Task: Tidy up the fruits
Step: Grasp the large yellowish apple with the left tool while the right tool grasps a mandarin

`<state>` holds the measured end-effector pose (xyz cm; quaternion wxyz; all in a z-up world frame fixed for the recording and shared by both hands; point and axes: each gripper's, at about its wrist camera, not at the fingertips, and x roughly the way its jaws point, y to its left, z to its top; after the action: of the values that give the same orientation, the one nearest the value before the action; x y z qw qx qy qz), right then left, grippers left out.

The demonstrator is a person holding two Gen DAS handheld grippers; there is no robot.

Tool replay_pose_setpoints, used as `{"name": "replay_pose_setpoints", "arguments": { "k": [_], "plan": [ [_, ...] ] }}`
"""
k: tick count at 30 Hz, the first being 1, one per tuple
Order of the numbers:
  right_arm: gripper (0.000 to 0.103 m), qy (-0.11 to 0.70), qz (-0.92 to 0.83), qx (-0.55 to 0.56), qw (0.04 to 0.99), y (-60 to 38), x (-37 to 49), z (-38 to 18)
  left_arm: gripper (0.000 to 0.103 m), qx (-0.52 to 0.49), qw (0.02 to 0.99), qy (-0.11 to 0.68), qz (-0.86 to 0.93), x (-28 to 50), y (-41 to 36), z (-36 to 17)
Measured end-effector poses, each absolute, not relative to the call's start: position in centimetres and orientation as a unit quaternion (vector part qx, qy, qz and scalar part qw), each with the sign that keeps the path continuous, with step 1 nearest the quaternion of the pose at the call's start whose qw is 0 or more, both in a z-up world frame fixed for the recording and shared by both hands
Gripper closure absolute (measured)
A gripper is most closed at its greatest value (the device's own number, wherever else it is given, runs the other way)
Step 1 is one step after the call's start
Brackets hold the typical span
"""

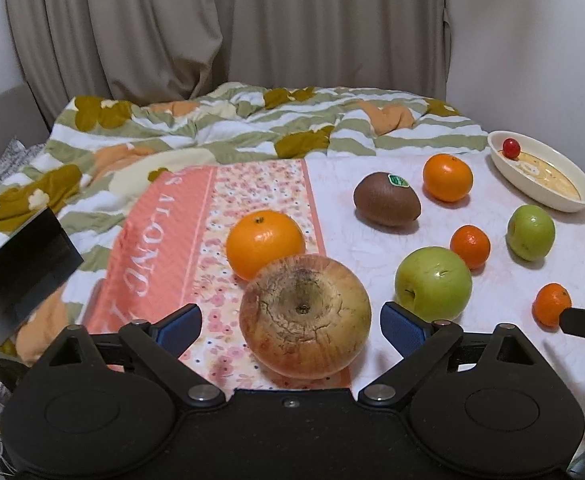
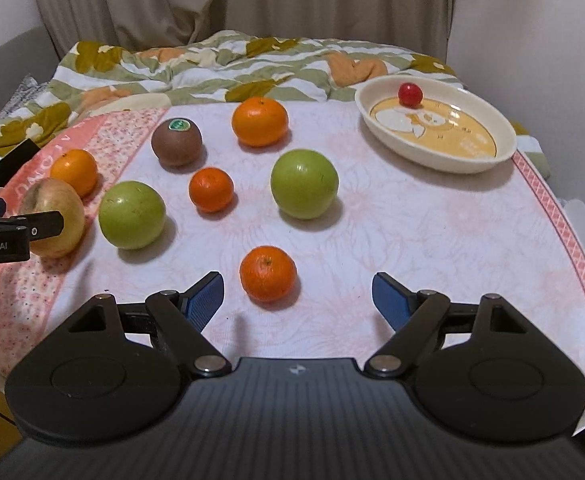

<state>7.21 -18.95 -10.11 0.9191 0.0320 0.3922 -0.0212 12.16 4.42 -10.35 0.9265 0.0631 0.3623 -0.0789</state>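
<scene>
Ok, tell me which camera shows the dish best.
The right wrist view: the whole oval dish shows, printed floor included, with a small red fruit at its far end. The left wrist view catches it at the right edge, smaller and flatter, its pattern hard to read.

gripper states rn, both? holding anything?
Left gripper: open, fingers either side of the reddish apple, not gripping.
Right gripper: open, empty; small orange just ahead.
</scene>
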Motion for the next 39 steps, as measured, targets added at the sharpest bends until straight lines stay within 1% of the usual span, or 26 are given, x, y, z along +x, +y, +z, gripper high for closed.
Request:
{"name": "replay_pose_setpoints", "arguments": {
  "k": [1, 5, 7, 8, 10, 13, 17, 19, 23, 24, 25, 26, 32, 39],
  "plan": [
    [0.008, 0.393, -0.022, 0.030, 0.919, -18.8, 7.4, -10.3, 0.012, 0.061, 0.925, 0.366, -0.082, 12.4, 4.4, -10.5],
    [0.009, 0.395, -0.026, 0.024, 0.918, -18.5, 7.7, -10.8, 0.014, 0.057, 0.920, 0.378, -0.089, 13.0, 4.5, -11.1],
    [0.009, 0.395, -0.025, 0.024, 0.918, -18.4, 7.9, -11.0, 0.022, 0.054, 0.917, 0.382, -0.100, 13.1, 4.5, -11.3],
    [0.009, 0.396, -0.024, 0.023, 0.918, -18.4, 8.0, -11.0, 0.023, 0.052, 0.916, 0.383, -0.105, 13.2, 4.5, -11.3],
    [0.014, 0.398, -0.021, 0.023, 0.917, -18.3, 8.2, -11.2, 0.024, 0.056, 0.917, 0.382, -0.106, 13.2, 4.4, -11.3],
    [0.018, 0.402, -0.017, 0.022, 0.915, -18.1, 8.6, -11.4, 0.024, 0.054, 0.916, 0.382, -0.105, 13.1, 4.3, -11.2],
    [0.021, 0.403, -0.014, 0.017, 0.915, -17.8, 9.0, -11.6, 0.024, 0.051, 0.917, 0.382, -0.106, 13.0, 4.5, -11.2],
    [0.025, 0.404, -0.013, 0.017, 0.915, -17.8, 9.2, -11.6, 0.024, 0.049, 0.916, 0.383, -0.106, 12.9, 4.6, -11.2],
    [0.030, 0.402, -0.012, 0.019, 0.915, -17.6, 9.4, -11.7, 0.024, 0.049, 0.916, 0.382, -0.109, 12.7, 4.9, -11.2],
    [0.034, 0.403, -0.010, 0.021, 0.915, -17.6, 9.5, -11.8, 0.024, 0.050, 0.916, 0.382, -0.110, 12.6, 4.9, -11.2],
    [0.044, 0.404, -0.008, 0.021, 0.914, -17.5, 9.6, -11.8, 0.024, 0.051, 0.916, 0.382, -0.111, 12.5, 5.0, -11.2],
    [0.051, 0.407, -0.001, 0.020, 0.913, -17.4, 9.6, -11.8, 0.024, 0.051, 0.916, 0.382, -0.111, 12.3, 5.1, -11.2],
    [0.052, 0.402, -0.003, 0.010, 0.916, -17.2, 9.3, -11.0, 0.024, 0.046, 0.918, 0.378, -0.110, 11.4, 5.4, -10.7],
    [0.052, 0.393, -0.002, 0.011, 0.920, -18.0, 8.3, -8.6, 0.024, 0.034, 0.924, 0.365, -0.105, 9.7, 5.3, -8.2]
  ]
}}
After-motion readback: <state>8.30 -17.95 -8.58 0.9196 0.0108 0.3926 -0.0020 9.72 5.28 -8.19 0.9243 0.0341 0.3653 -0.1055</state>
